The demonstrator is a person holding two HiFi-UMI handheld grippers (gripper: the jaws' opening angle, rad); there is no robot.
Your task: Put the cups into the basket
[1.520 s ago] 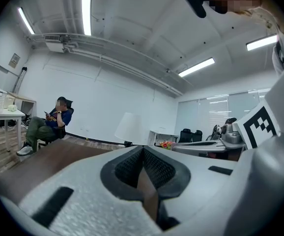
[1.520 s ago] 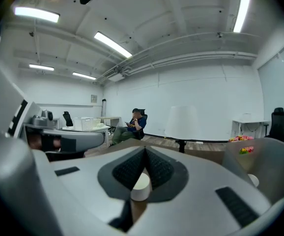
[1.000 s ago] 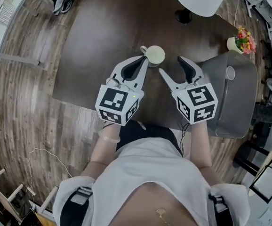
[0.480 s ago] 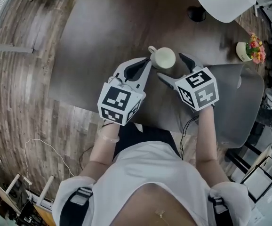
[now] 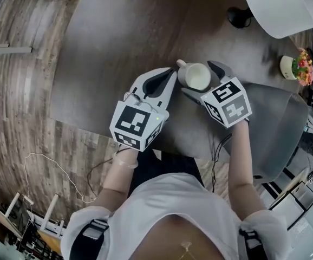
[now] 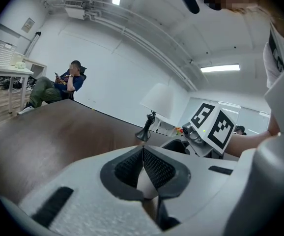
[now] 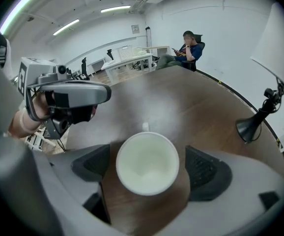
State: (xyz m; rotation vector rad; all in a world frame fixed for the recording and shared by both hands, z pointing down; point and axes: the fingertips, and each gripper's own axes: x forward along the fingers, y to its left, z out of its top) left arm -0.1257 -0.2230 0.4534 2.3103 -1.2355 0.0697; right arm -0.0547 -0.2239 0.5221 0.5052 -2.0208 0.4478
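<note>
Between the pads of the right claw (image 7: 148, 167) stands the white cup (image 5: 198, 75). It is upright on the dark worktop (image 5: 118, 42) with its mouth up and its handle turned away from the claw's body. The jaws have just been opening and are spread wide. A strip of brown wood shows on each side of the cup, so neither pad touches it.

Just to that claw's left lies the left claw (image 6: 143, 154), its pad tips pressed together with nothing pinched, ending just beside the cup's handle. Ahead of both claws and out to the left claw's left, a wide stretch of wood runs to the worktop's rounded far edge. Behind the claws, the near edge passes under the two marker cubes.

To the right claw's right, a grey basket (image 5: 278, 112) sits at the worktop's corner, well apart from the cup. Farther ahead of the right claw stand a black lamp base (image 5: 237, 18) under a white shade (image 5: 281, 4), and a small flower pot (image 5: 296, 68) near the right edge.
</note>
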